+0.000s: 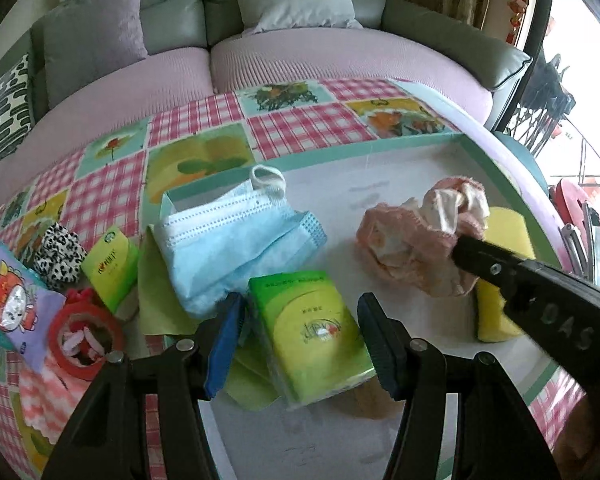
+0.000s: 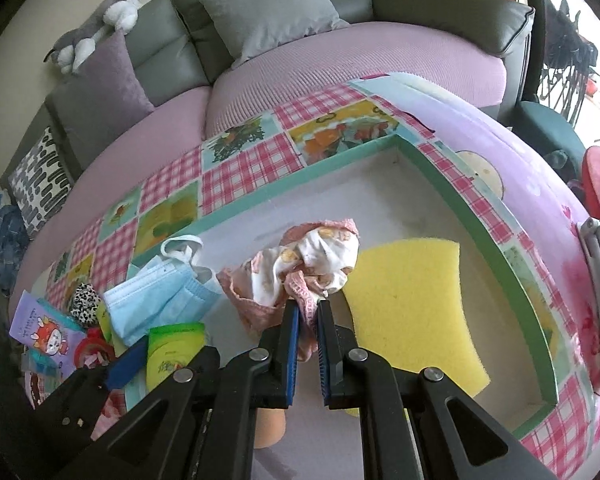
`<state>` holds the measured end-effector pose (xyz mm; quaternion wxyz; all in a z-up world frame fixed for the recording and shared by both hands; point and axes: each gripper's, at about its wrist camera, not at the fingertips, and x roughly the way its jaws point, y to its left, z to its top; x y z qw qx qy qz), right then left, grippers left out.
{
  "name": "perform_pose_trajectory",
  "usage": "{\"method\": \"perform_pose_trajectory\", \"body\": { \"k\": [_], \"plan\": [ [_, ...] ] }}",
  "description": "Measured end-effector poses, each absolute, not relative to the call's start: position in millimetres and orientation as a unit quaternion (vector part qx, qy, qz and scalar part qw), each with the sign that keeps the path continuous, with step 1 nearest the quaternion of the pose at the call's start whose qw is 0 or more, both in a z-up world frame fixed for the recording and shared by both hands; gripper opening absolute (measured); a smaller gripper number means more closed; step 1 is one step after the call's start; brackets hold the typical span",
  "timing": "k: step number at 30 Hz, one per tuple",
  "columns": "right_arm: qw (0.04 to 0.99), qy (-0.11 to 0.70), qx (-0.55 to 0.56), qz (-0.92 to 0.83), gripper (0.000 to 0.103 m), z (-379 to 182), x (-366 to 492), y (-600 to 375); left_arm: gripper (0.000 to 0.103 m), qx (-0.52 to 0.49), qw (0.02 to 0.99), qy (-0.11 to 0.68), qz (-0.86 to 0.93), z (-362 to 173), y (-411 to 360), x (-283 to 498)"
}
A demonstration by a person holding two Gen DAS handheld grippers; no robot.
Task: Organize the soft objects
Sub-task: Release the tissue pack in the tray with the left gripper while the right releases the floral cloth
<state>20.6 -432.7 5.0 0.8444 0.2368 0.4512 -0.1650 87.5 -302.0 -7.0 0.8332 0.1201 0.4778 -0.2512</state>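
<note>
The left gripper (image 1: 300,328) has its blue-padded jaws pressed on the two long sides of a green and yellow tissue pack (image 1: 314,332) in glossy film; its printed writing is too small to read. At 3 o'clock of the pack, embossed letters reading "DAS" show on the black arm of the right gripper (image 1: 462,246), a marking seen only in the left wrist view. That gripper is pinched tight on a crumpled pink and white cloth (image 2: 300,276), soft and frilled at its edge, lying inside the shallow green-rimmed tray (image 2: 332,168). A porous yellow sponge (image 2: 412,304) lies flat at 3 o'clock of the cloth. At 9 o'clock of it rests a pleated pale blue face mask (image 1: 236,240) with white ear loops. Further toward 9 o'clock the left view alone makes clear a second small green tissue pack (image 1: 110,266), a leopard-print fabric piece (image 1: 58,258) and a ring of red tape (image 1: 86,340). Beyond, a pink checked tablecloth (image 1: 300,128), then a grey sofa (image 2: 260,8); only the right view shows a whole grey plush toy (image 2: 100,24) on its back.
</note>
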Motion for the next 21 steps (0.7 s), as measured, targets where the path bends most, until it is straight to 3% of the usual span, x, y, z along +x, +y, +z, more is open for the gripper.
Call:
{"method": "perform_pose_trajectory", "body": {
  "k": [13,17,21],
  "plan": [
    [0.853,0.435,0.227,-0.177,0.013,26.5,11.1,-433.8,0.061,0.113,0.826,0.486,-0.262,8.6,-298.8,81.8],
    [0.858,0.425,0.223,-0.182,0.026,38.9,5.0,-434.1,0.061,0.114,0.829,0.475,-0.272,24.6,-295.6,74.8],
    [0.862,0.42,0.214,-0.185,0.051,47.2,0.9,-431.6,0.061,0.117,0.832,0.474,-0.265,35.5,-289.1,70.7]
  ]
}}
